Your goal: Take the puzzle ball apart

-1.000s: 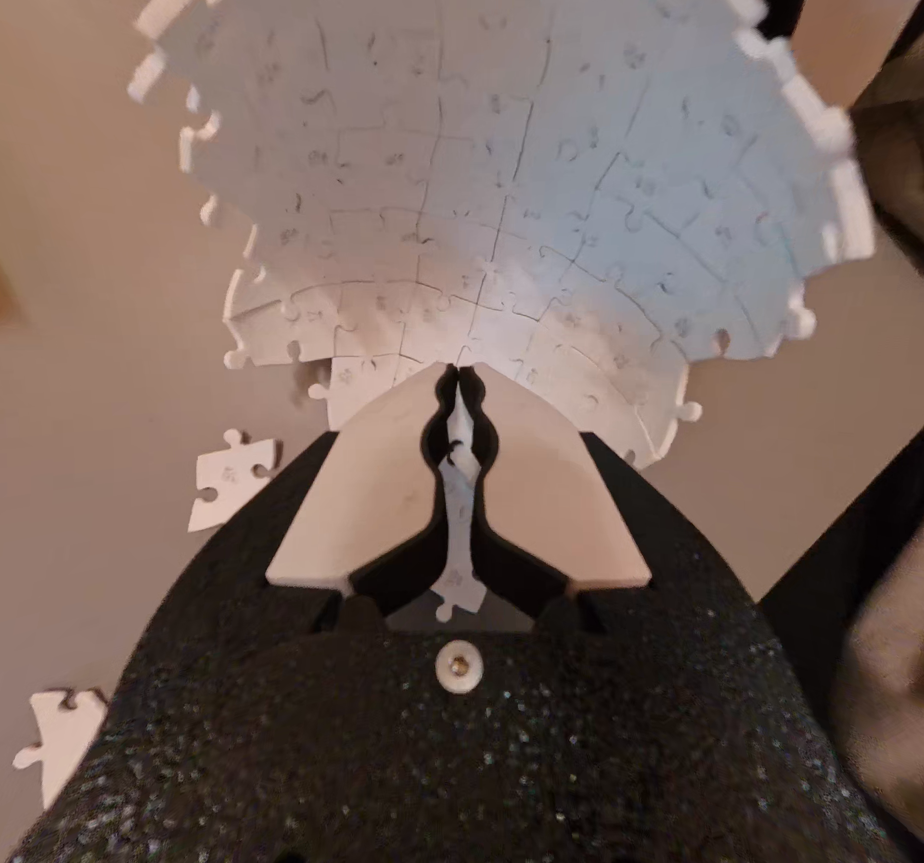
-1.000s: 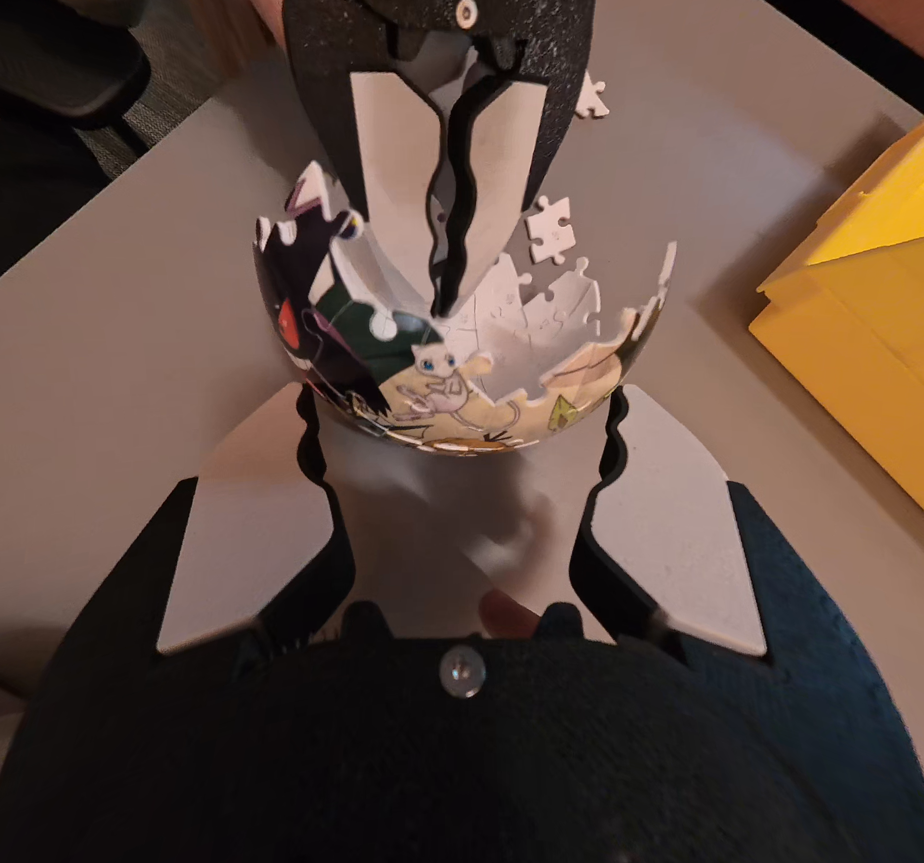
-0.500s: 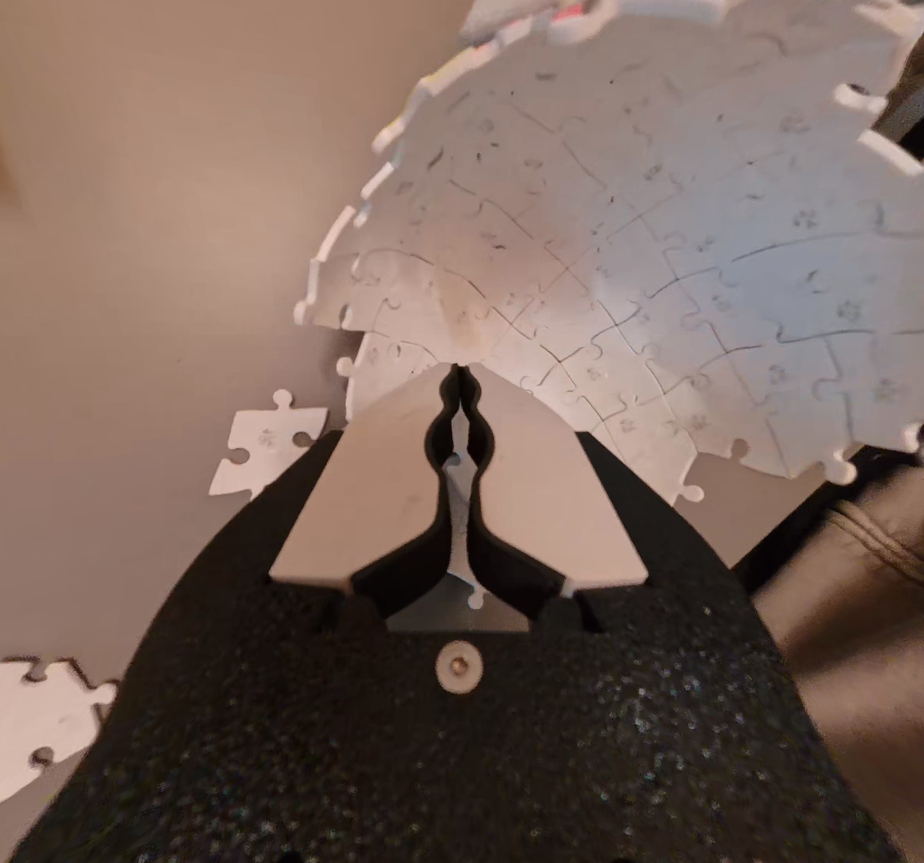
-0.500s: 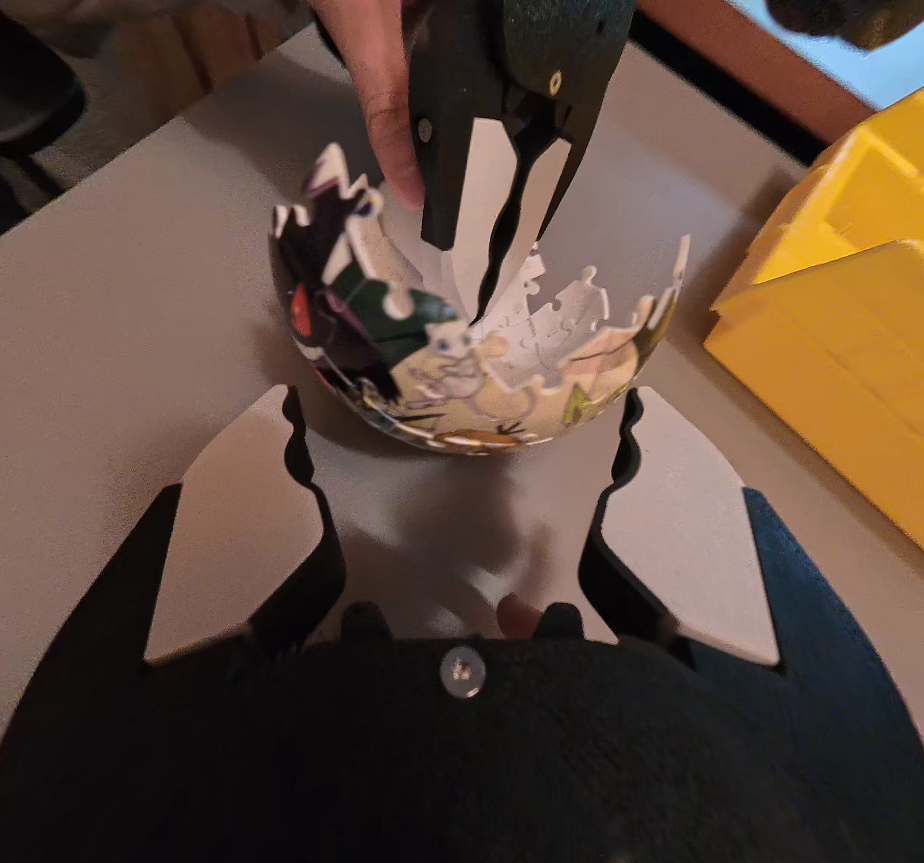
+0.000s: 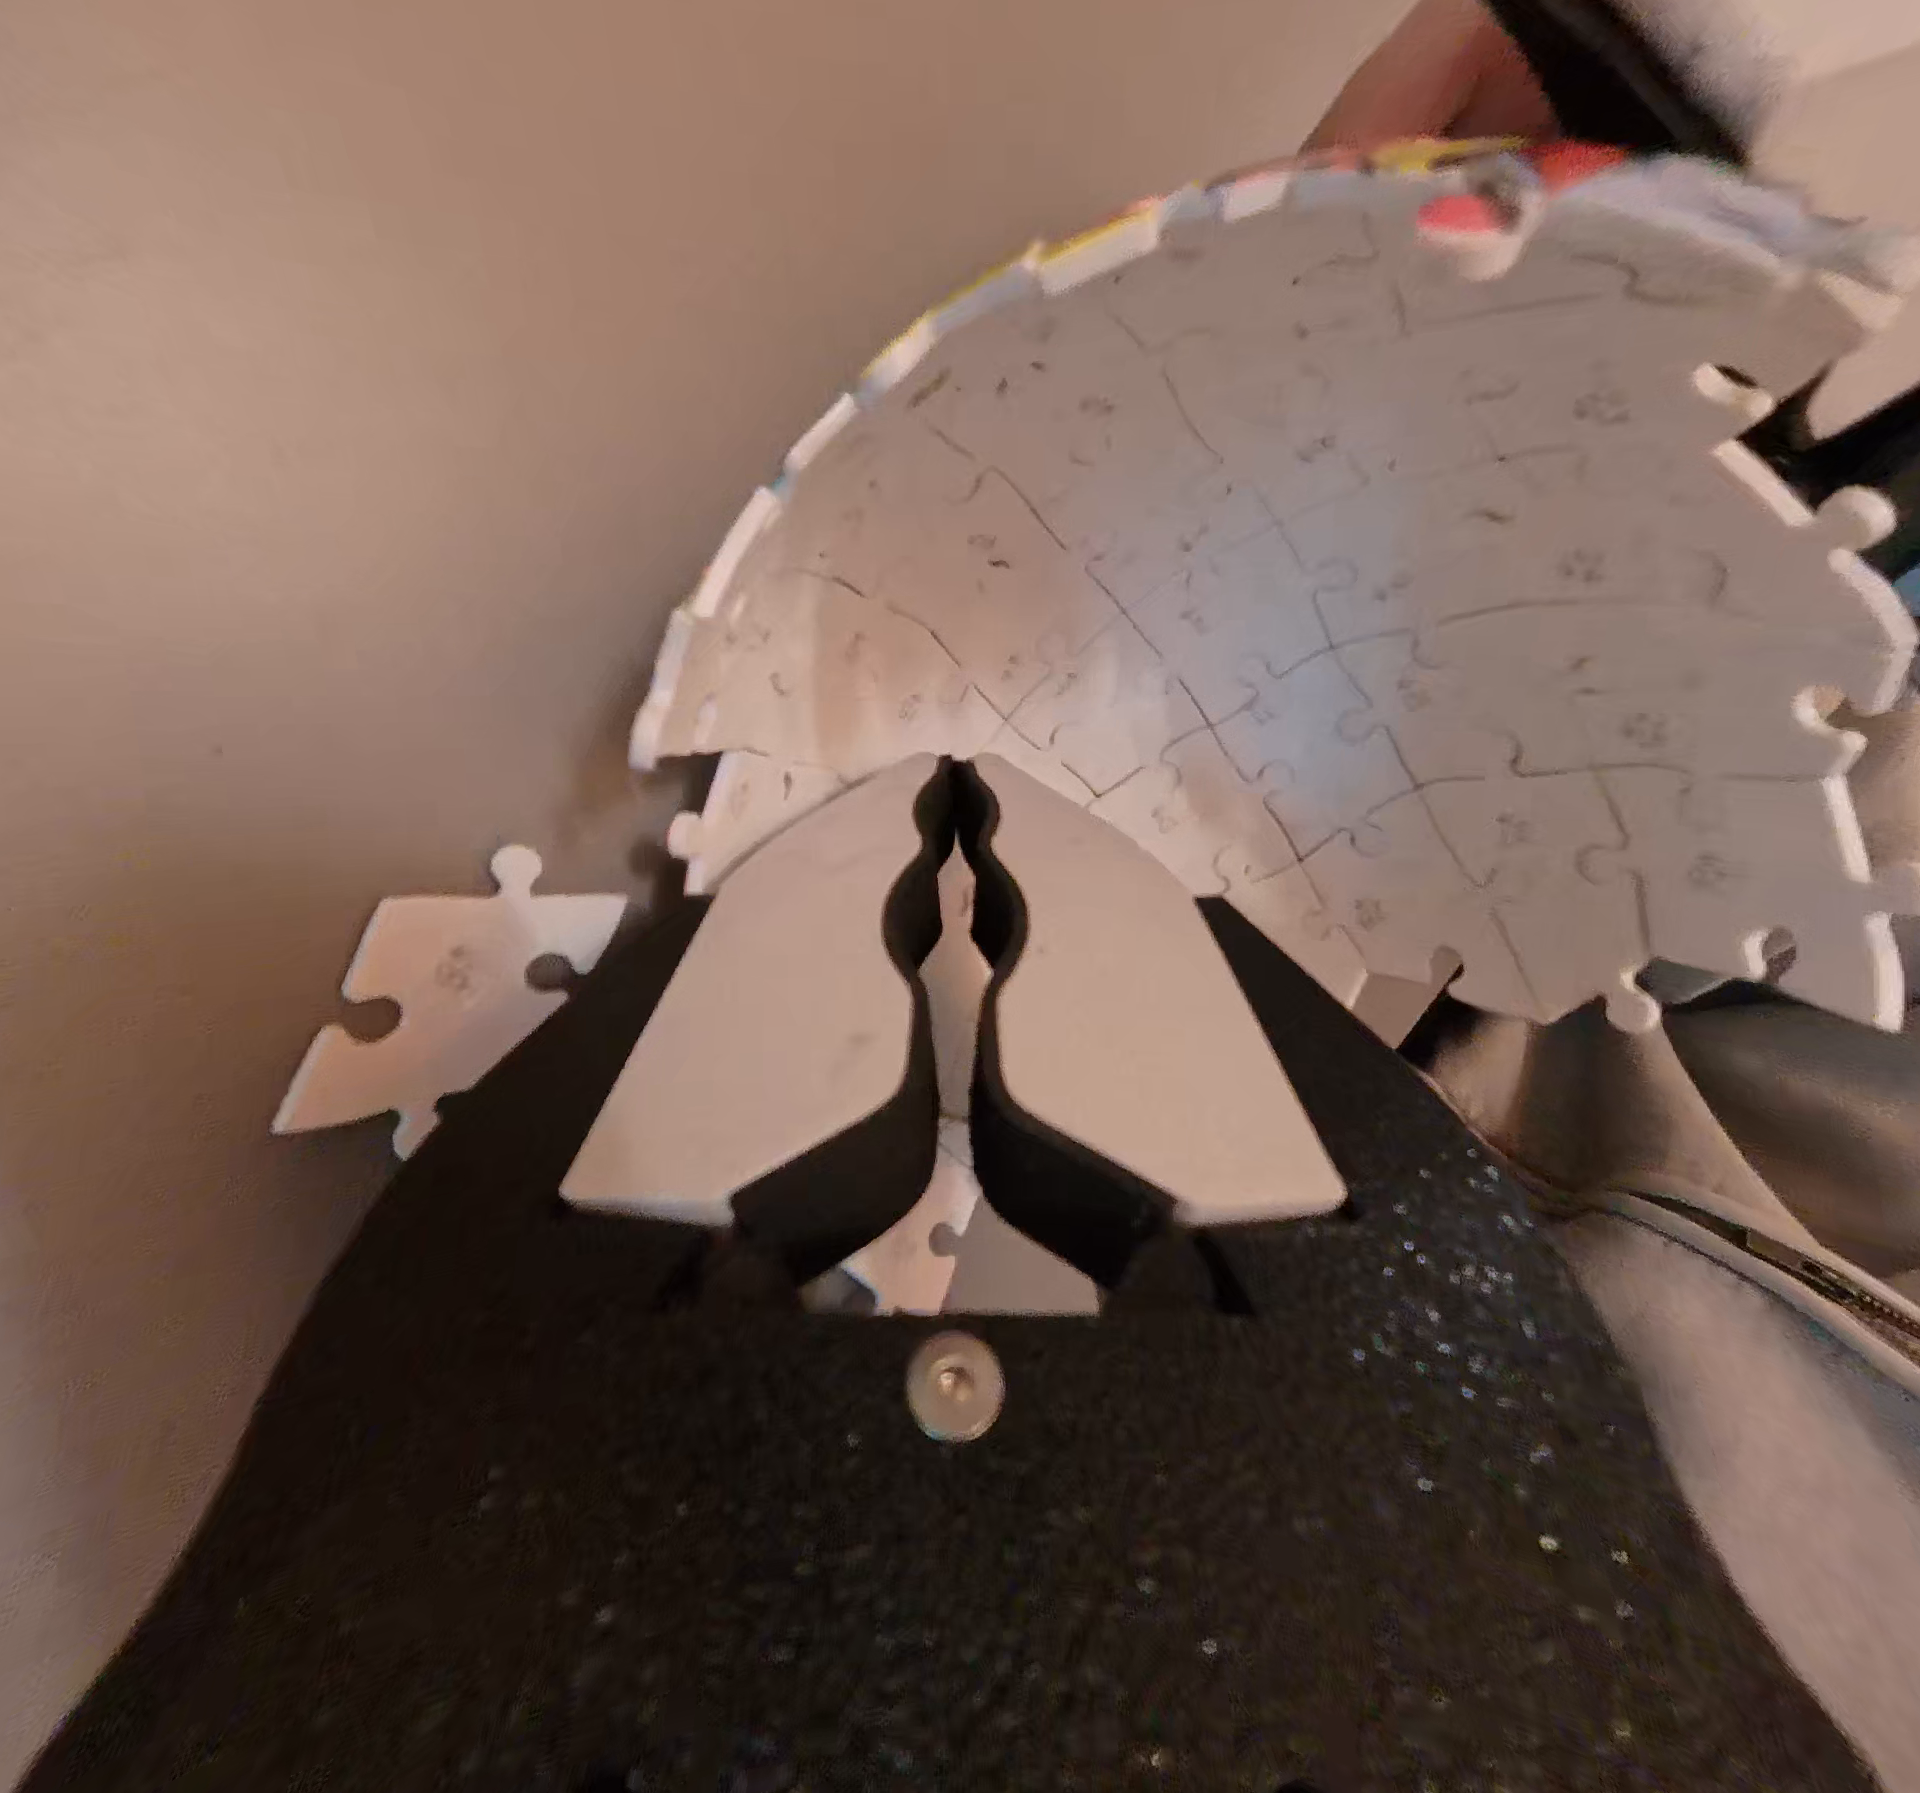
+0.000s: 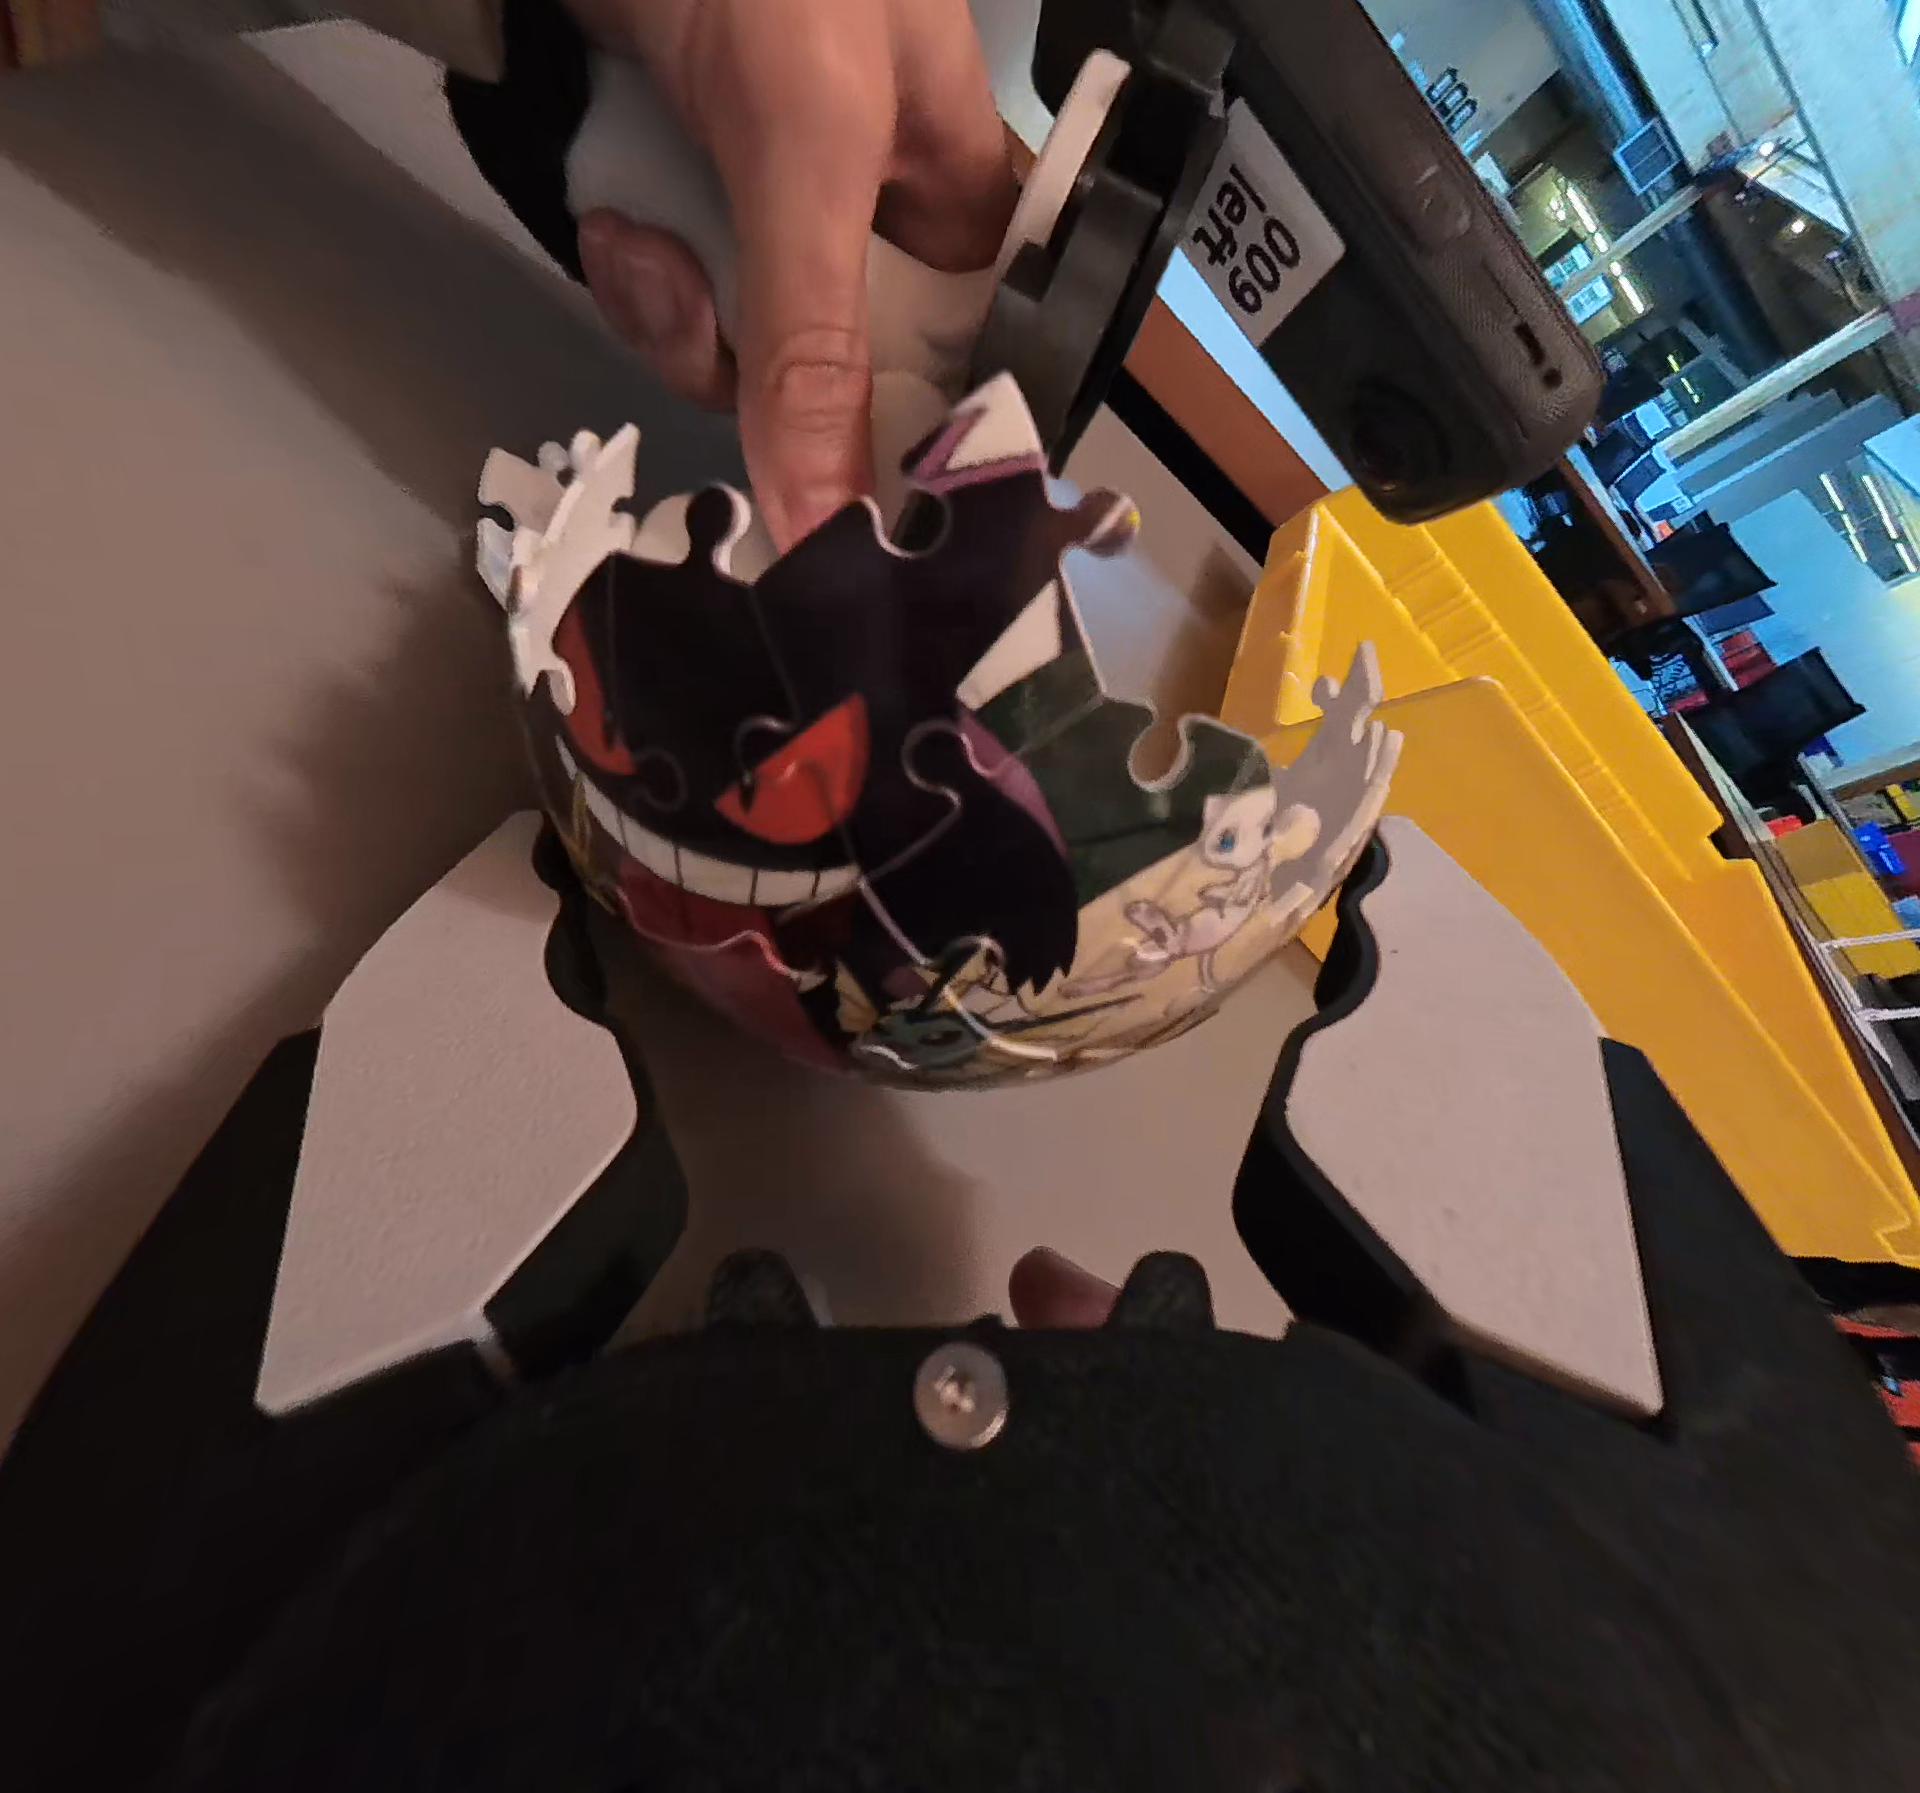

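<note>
Left hand-held gripper (image 5: 951, 787) is clamped on the ball's (image 5: 1299, 600) rim, white inside facing it. Right hand-held gripper (image 6: 956, 870) is spread wide, its fingers (image 6: 468, 1068) either side of the half-ball above the desk (image 6: 208, 496). Loose piece (image 5: 436, 995) lies left; yellow bin (image 6: 1558, 808) sits far right.

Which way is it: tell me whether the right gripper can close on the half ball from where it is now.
Probably yes. The right gripper is open, with its fingers on either side of the half ball and nothing between them. The left gripper pinches the ball's far rim, clear of that path.
</note>
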Motion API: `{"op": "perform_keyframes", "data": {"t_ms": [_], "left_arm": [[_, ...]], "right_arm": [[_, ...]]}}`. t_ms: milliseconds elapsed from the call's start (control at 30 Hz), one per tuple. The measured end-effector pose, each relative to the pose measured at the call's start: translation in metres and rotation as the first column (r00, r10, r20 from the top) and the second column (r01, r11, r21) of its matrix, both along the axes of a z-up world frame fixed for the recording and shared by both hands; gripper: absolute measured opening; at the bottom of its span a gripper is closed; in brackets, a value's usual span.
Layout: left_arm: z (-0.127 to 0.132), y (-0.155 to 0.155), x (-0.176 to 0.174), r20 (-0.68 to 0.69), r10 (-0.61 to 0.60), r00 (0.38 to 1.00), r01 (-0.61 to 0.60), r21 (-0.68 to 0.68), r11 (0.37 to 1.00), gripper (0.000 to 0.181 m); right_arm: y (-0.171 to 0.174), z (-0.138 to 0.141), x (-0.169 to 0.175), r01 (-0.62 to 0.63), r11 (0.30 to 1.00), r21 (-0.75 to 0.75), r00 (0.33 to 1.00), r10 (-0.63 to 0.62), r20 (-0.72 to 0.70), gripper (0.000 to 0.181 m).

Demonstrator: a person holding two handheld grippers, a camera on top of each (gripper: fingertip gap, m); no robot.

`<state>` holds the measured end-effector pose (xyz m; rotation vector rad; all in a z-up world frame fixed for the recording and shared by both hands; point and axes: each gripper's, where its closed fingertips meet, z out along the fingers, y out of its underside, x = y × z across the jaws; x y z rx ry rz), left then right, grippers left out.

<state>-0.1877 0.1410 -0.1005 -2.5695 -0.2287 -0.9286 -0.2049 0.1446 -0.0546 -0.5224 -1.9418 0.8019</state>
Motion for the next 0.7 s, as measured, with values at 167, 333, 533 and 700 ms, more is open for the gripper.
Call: {"op": "perform_keyframes", "data": {"t_ms": [167, 333, 533, 700], "left_arm": [[0.0, 0.004, 0.008, -0.008, -0.029, 1.0, 0.029, -0.032, 0.999, 0.0], [0.003, 0.008, 0.042, 0.028, -0.14, 0.99, 0.142, -0.057, 0.988, 0.0], [0.006, 0.03, 0.098, 0.095, -0.221, 0.971, 0.226, -0.05, 0.973, 0.0], [0.007, 0.052, 0.162, 0.121, -0.331, 0.936, 0.339, -0.048, 0.94, 0.0]], "right_arm": [[0.004, 0.001, 0.01, 0.014, 1.0, 0.028, 1.0, -0.014, 0.011, 0.134], [0.013, 0.003, 0.036, 0.025, 1.0, 0.002, 0.998, -0.025, 0.062, 0.134], [0.037, 0.006, 0.093, 0.081, 0.997, 0.007, 0.99, -0.081, 0.114, 0.133], [0.06, 0.005, 0.155, 0.166, 0.986, -0.016, 0.981, -0.163, 0.109, 0.133]]}}
